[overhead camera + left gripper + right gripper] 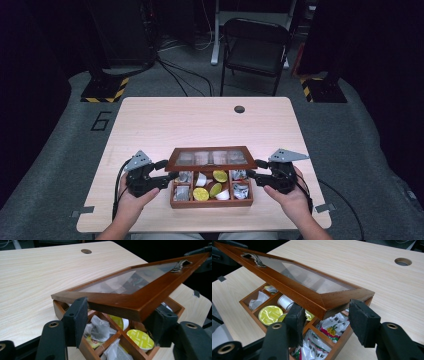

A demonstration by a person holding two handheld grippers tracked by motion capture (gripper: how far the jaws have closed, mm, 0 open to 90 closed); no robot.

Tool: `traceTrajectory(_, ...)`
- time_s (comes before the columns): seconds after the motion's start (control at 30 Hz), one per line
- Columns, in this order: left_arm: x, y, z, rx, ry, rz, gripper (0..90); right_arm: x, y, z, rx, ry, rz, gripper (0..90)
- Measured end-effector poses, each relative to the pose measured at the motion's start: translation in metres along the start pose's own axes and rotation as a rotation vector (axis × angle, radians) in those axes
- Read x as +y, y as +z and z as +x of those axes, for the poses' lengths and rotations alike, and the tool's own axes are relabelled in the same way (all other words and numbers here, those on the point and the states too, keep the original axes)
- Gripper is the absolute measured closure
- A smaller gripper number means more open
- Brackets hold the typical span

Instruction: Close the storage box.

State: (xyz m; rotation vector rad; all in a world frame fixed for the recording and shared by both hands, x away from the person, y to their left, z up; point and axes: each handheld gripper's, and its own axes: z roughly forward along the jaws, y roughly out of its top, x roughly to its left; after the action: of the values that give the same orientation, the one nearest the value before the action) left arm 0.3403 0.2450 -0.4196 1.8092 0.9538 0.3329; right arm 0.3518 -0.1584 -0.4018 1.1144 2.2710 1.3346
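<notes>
Lid (pixel 211 158), half raised over your box (pixel 211 202), sits clamped between your left gripper (pixel 170 176) at nine o'clock and right gripper (pixel 251 169) at three.

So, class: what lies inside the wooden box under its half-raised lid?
Inside the box: yellow-topped cups, a white cup and sachets. The lid hides whatever lies in the back compartments.

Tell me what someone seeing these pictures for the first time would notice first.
Most striking is the wooden box near the table's front edge, its glass-paned lid half raised. The left gripper and right gripper meet the lid's two side edges. Inside, yellow-topped cups and sachets fill the compartments.
</notes>
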Motion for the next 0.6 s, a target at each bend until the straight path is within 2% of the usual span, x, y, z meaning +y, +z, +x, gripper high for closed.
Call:
traceTrajectory(0.2,-0.008,-0.005,-0.007,0.006,0.008,0.023,40.0,-0.013,-0.002,0.002,0.009,0.005,-0.008,49.5)
traceTrajectory(0.4,-0.02,-0.008,-0.012,0.007,-0.012,0.032,42.2,-0.024,-0.004,0.007,0.003,-0.014,0.0,52.6)
traceTrajectory(0.5,-0.025,-0.009,-0.015,0.015,-0.002,0.038,42.6,-0.03,-0.005,0.008,0.012,-0.008,0.011,53.7)
traceTrajectory(0.6,-0.028,-0.009,-0.016,0.011,-0.01,0.044,43.1,-0.034,-0.005,0.008,0.017,-0.002,0.013,53.8)
